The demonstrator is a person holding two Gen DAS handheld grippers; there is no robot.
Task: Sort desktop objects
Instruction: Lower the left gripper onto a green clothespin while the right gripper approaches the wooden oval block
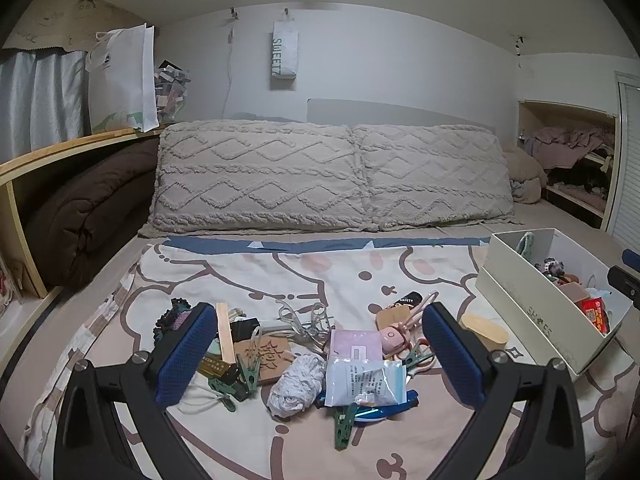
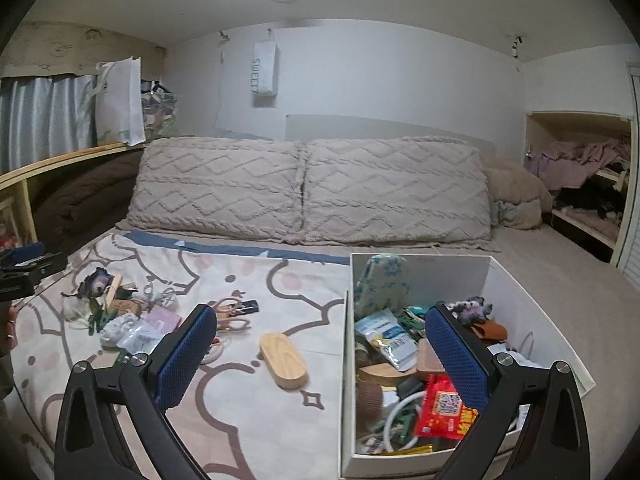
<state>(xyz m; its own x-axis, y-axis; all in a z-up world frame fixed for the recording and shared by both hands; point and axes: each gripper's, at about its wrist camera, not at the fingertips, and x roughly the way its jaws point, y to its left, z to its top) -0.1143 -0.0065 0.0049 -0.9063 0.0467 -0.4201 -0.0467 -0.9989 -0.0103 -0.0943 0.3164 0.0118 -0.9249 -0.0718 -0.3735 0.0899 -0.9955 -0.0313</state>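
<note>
My left gripper (image 1: 316, 354) is open above a heap of small items on the patterned bed sheet: a grey cloth ball (image 1: 296, 382), a white printed packet (image 1: 362, 380), a pink card (image 1: 356, 346), green clips (image 1: 345, 424), a carved wooden tile (image 1: 266, 358) and pink scissors (image 1: 416, 354). A white shoe box (image 2: 346, 364) holds several sorted items, among them a red packet (image 2: 442, 408). My right gripper (image 2: 322, 354) is open over the box's left wall, with nothing between its fingers. A wooden oval block (image 2: 283, 361) lies on the sheet just left of the box.
Two beige knitted pillows (image 1: 332, 176) lie across the back of the bed. A wooden shelf (image 1: 72, 148) with a brown quilt stands on the left, and an open closet (image 2: 580, 176) on the right. The other gripper (image 2: 24, 272) shows at the left edge of the right wrist view.
</note>
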